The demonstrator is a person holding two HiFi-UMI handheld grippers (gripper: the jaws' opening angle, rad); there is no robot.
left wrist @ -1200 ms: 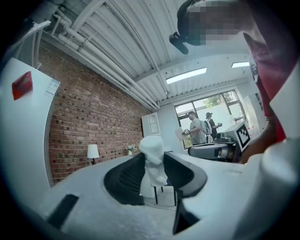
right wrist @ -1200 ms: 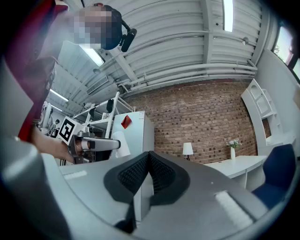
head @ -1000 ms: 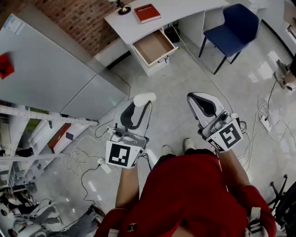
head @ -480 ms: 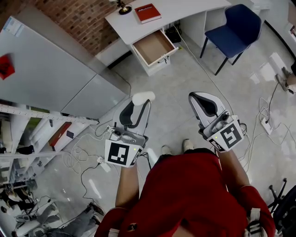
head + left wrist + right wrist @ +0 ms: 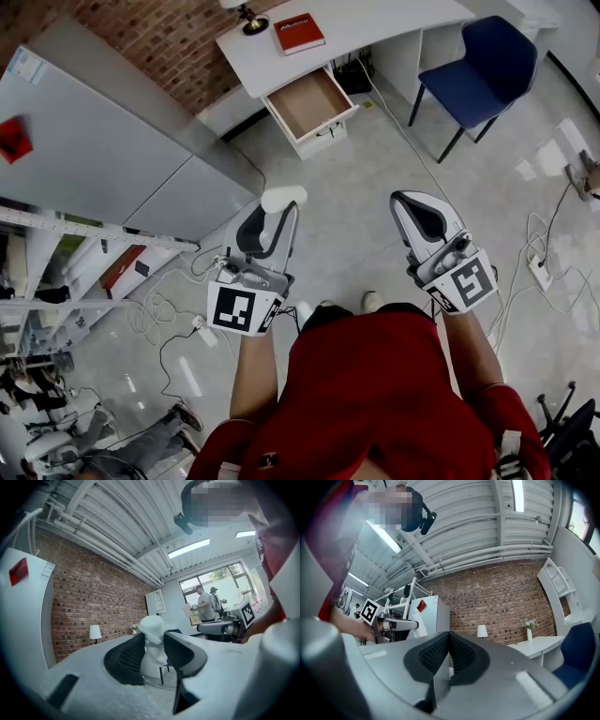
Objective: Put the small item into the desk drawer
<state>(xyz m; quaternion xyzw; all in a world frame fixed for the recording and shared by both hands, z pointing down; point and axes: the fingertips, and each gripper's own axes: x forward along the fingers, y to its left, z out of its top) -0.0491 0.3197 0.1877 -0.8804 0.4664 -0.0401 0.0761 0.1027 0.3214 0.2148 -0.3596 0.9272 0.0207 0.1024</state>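
The white desk [image 5: 375, 28] is the biggest thing that counts here, set against the brick wall [image 5: 159, 37] on the far side of a pale floor [image 5: 366, 216]. A blue chair [image 5: 478, 61] is pulled back at its right end. Under the desktop 1 drawer [image 5: 309, 101] stands pulled out and open, its brown bottom bare as far as I can see. A red book [image 5: 298, 33] lies on the desktop just behind it.

The person in the red top stands well back from all this, holding both tools out in front. The left gripper [image 5: 274, 217] has its 2 jaws pinching the small white item [image 5: 283, 198], a lumpy piece with a rounded head that pokes up past the jaw tips. I cannot tell what it is. The right gripper [image 5: 417, 202] has its jaws pressed together on nothing.

So the item is in the left gripper and not yet near the drawer, which lies ahead and a little to the right of it, well apart across open floor. The left gripper looks slightly the nearer of the 2. The drawer runs out from the desk front toward the person, so I judge the coming move to be a walk up to its open end, then a reach over the rim before the jaws let go
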